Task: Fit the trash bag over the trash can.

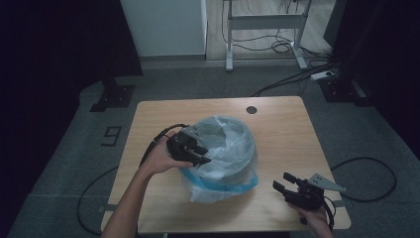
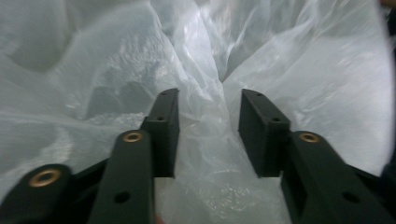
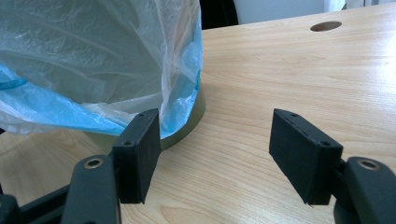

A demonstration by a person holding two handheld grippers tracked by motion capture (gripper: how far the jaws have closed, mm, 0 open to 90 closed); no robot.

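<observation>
table [image 1: 277, 124] | left fingers [image 2: 163, 126] apart, bag [image 2: 299, 79] fold between (unpinched) | right gripper [image 3: 212, 149] open

The one readable sign is a dark digit that looks like a 9 [image 1: 112, 135], marked on the grey floor just left of the bench [image 1: 277, 119], seen from the high view.

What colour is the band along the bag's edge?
Blue, on the otherwise clear whitish bag; the right gripper view shows it best.
</observation>
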